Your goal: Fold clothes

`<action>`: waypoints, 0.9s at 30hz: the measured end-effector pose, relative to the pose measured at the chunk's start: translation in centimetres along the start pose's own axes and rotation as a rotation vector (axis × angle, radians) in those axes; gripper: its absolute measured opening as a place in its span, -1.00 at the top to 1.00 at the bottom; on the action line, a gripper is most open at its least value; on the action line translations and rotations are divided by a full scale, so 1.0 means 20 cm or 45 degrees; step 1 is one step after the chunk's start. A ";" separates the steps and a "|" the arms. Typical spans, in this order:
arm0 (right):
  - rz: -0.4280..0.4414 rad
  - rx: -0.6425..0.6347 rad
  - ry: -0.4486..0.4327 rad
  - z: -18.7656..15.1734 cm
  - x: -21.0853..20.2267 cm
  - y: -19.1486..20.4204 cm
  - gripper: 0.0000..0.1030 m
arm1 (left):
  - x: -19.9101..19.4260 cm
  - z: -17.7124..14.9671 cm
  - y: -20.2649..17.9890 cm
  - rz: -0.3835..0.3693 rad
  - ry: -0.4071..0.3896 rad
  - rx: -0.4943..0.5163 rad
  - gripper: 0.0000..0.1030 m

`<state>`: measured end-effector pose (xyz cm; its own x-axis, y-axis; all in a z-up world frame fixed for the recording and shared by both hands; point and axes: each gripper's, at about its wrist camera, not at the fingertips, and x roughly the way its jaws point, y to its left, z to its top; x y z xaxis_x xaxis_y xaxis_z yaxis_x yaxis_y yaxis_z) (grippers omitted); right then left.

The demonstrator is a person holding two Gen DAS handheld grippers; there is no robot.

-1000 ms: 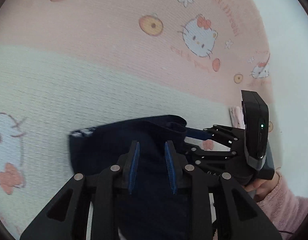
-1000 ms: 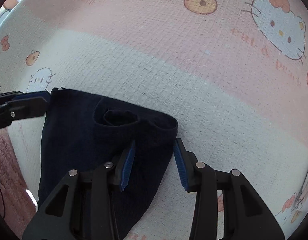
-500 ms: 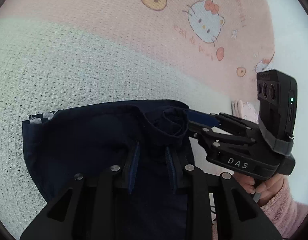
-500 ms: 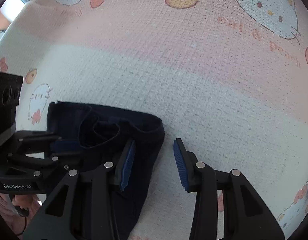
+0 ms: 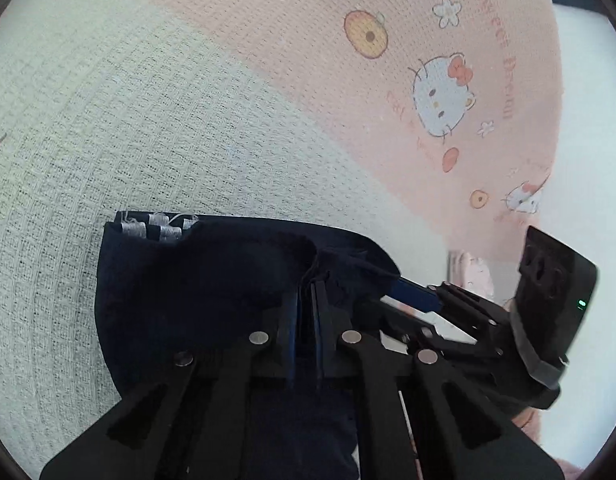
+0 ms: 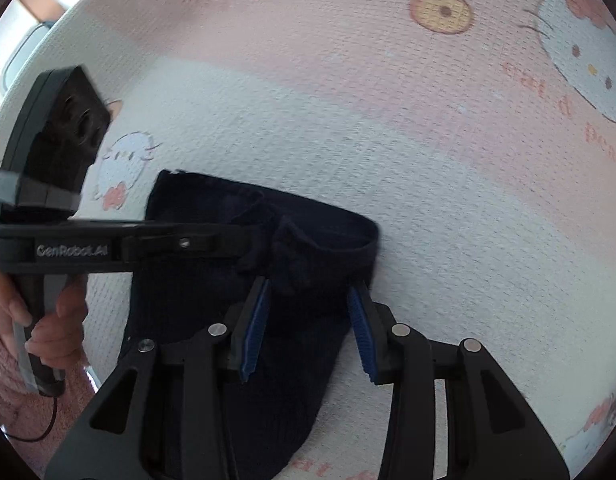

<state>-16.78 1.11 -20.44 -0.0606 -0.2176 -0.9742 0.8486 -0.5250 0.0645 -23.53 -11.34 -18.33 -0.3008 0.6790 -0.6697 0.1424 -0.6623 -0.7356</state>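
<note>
Left gripper [image 5: 304, 300] pinches navy garment [image 5: 196, 280]

Dark navy garment [image 6: 292, 280] lies folded, bunched on top.

Ahead of me the blanket [image 6: 427, 184] lies bare. My left gripper [image 6: 244, 240] crowds the garment [image 6: 292, 280] from the left.

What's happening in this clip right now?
A person with two handheld grippers is folding a dark navy garment on a cartoon-cat blanket. The left gripper is shut on a fold of the cloth near its top edge. The right gripper is open, straddling the garment's right corner.
</note>
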 end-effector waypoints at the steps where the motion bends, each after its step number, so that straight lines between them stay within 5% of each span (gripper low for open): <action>1: -0.036 0.043 -0.005 0.01 0.00 -0.04 0.21 | -0.01 0.00 -0.01 -0.001 -0.009 0.015 0.87; 5: -0.082 0.032 -0.007 0.05 0.00 -0.08 0.21 | -0.07 0.01 -0.06 -0.050 -0.013 0.104 0.87; 11: 0.035 0.008 -0.045 0.14 -0.02 0.00 0.21 | -0.03 0.00 -0.15 -0.004 0.009 0.221 0.87; 13: 0.048 -0.058 0.022 0.18 0.05 0.07 0.21 | -0.04 0.00 -0.14 -0.052 0.004 0.213 0.84; 15: 0.056 -0.111 0.136 0.12 0.13 0.14 0.20 | -0.06 0.01 -0.11 -0.107 -0.001 0.157 0.59; 17: 0.028 -0.224 0.171 0.05 0.12 0.17 0.20 | -0.08 0.02 -0.06 -0.076 -0.029 0.100 0.14; 22: -0.166 -0.441 0.240 -0.04 0.10 0.17 0.19 | -0.06 0.04 0.05 0.006 -0.036 0.023 0.14; 23: -0.208 -0.461 0.236 -0.05 0.10 0.16 0.03 | -0.06 0.05 0.08 0.027 -0.037 0.013 0.14; 27: -0.302 -0.300 0.190 -0.03 0.06 0.02 0.00 | -0.05 0.05 0.11 0.017 -0.040 -0.012 0.14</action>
<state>-16.25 1.17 -21.75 -0.2073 0.0192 -0.9781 0.9190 -0.3389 -0.2015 -23.85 -13.77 -19.10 -0.3284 0.6598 -0.6758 0.1552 -0.6681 -0.7277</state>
